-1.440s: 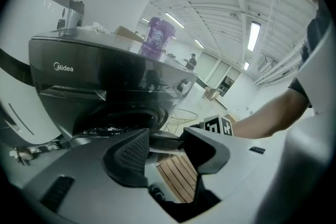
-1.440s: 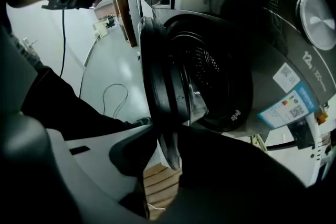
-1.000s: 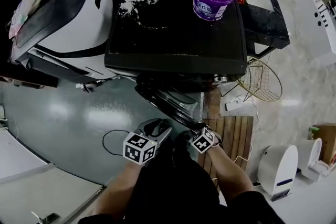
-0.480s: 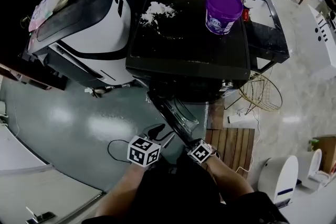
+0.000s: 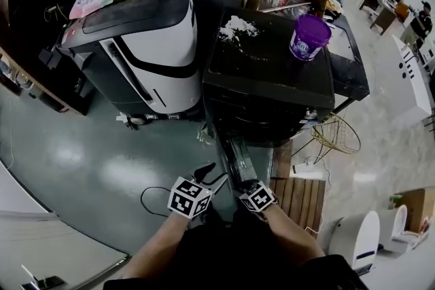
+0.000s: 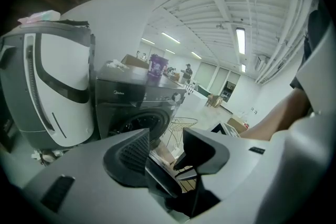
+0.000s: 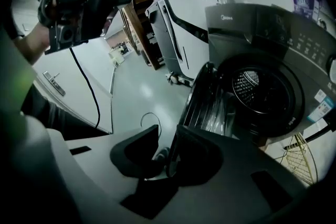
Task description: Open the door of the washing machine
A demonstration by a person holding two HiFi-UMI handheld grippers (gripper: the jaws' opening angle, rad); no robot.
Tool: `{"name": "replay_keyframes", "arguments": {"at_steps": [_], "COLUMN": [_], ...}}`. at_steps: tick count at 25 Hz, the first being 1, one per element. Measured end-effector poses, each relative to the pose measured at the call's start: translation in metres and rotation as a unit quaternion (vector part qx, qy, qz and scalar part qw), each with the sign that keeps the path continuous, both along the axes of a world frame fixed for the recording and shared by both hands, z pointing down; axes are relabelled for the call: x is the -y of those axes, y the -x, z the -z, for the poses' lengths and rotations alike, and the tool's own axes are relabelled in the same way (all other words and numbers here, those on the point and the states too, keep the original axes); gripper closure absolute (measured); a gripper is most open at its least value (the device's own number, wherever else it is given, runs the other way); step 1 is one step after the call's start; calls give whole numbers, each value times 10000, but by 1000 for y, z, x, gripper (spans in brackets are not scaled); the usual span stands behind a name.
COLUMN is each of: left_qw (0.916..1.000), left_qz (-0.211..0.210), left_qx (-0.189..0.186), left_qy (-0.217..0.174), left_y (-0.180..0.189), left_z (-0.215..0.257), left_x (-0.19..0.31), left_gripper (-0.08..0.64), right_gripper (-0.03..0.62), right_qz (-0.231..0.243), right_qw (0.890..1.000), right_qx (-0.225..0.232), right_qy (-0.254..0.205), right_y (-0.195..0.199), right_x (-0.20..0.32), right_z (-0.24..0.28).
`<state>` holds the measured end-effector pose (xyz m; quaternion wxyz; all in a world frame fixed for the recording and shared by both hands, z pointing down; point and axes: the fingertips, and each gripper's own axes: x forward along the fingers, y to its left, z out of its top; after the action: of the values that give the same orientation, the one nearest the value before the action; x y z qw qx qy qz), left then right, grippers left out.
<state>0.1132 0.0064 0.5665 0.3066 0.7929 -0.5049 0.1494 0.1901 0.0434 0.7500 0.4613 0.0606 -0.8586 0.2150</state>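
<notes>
The black front-loading washing machine [image 5: 272, 78] stands ahead of me with its round door [image 5: 238, 156] swung out toward me. The right gripper view shows the door's [image 7: 210, 105] ribbed inner face and the bare drum [image 7: 257, 89]. My right gripper [image 5: 248, 188] hovers at the door's free end. Its jaws [image 7: 167, 136] stand a narrow gap apart, with floor showing through. The door's near edge runs down behind the right finger. My left gripper [image 5: 209, 174] hangs beside it to the left, open [image 6: 166, 136] and holding nothing.
A purple bucket [image 5: 310, 37] and spilled white powder [image 5: 238, 27] sit on the machine's top. A white-and-black appliance [image 5: 146, 44] stands to its left. A wire basket [image 5: 336, 136] and wooden slats [image 5: 299, 183] lie to the right. A cable loop [image 5: 153, 197] lies on the grey floor.
The door has swung further out and now points straight at me. My view has pulled back and risen. Both grippers drew back with it, staying near the door's free end.
</notes>
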Motion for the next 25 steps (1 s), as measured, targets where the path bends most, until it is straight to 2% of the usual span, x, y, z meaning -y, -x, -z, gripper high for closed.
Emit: {"name": "replay_keyframes", "arguments": {"at_steps": [3,11,18,22,25], "left_qw": [9997,9962,9914,9903,9885], "left_qz": [149,764,1136,1182,1216], "left_qx": [-113,-194,-481,-257,-49], "left_qy": [-166,-381,-440,-681,-894], "left_y": [22,80,85,80,69], "left_z": [16,26,38,61,80], "left_x": [-20,-52,-67,-48,-28], "left_gripper": [345,354,362,373,383], "right_gripper": [472,497,515,528,537], "right_qz": [-55,-274,-523,-798,-921], "right_qw": [9996,9976,9906,9795,9677], "right_qx": [100,376,977,1558,1940], "right_qy": [-258,-508,-796,-1000,-1323], "right_y": [12,16,18,12,1], "right_x": [-4,-4,20,45,65], "right_z": [25,71,124,176,218]}}
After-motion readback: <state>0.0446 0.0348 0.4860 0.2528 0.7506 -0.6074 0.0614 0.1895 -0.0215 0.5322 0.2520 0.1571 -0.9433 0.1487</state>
